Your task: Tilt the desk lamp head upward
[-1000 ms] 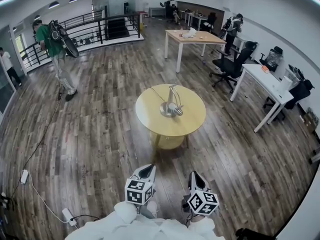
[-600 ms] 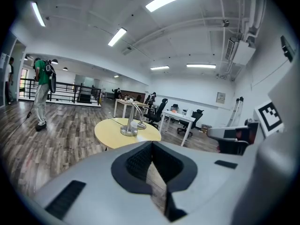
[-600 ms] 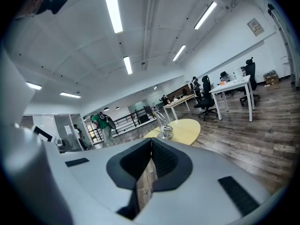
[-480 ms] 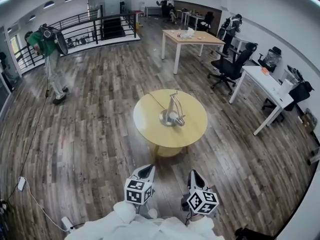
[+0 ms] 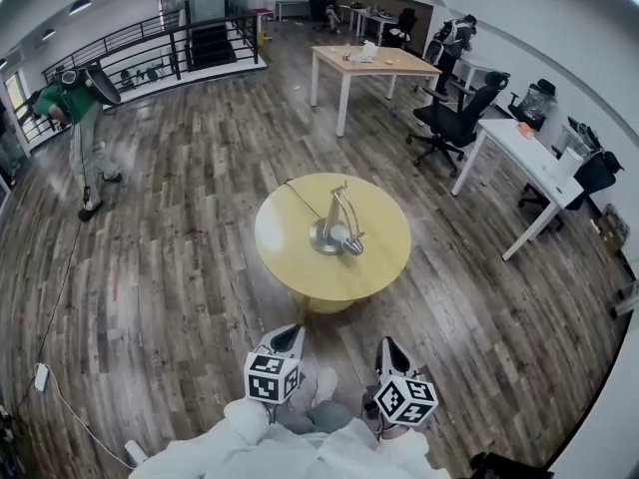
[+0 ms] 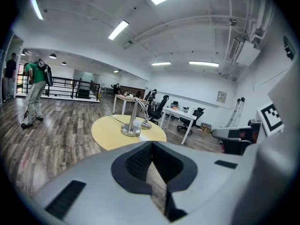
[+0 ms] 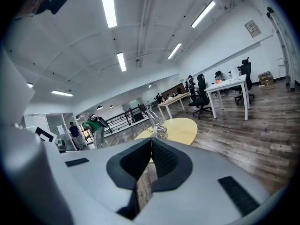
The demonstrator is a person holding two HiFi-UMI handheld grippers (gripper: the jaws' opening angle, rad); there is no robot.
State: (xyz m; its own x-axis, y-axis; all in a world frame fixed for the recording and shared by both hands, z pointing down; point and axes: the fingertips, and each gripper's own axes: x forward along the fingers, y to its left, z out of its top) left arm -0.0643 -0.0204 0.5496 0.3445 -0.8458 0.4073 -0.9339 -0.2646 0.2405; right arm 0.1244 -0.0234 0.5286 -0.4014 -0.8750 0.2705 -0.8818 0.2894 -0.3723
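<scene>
A silver desk lamp (image 5: 335, 230) stands on a round yellow table (image 5: 290, 257) in the middle of the head view, its head drooping toward the tabletop beside the round base. Its cord runs off the table's far left. My left gripper (image 5: 291, 335) and right gripper (image 5: 387, 347) are both shut and empty, held low near the bottom of the view, well short of the table. The lamp (image 6: 133, 123) appears ahead in the left gripper view, and small and distant (image 7: 158, 125) in the right gripper view.
A wooden desk (image 5: 367, 63) and white desks with office chairs (image 5: 461, 118) stand behind and to the right. A person in green (image 5: 75, 108) bends over at far left near a railing. A cable (image 5: 60, 297) runs along the wood floor at left.
The table and lamp have come nearer and sit lower in the head view as I walk toward them. The person in green has shifted left. Both grippers stay shut.
</scene>
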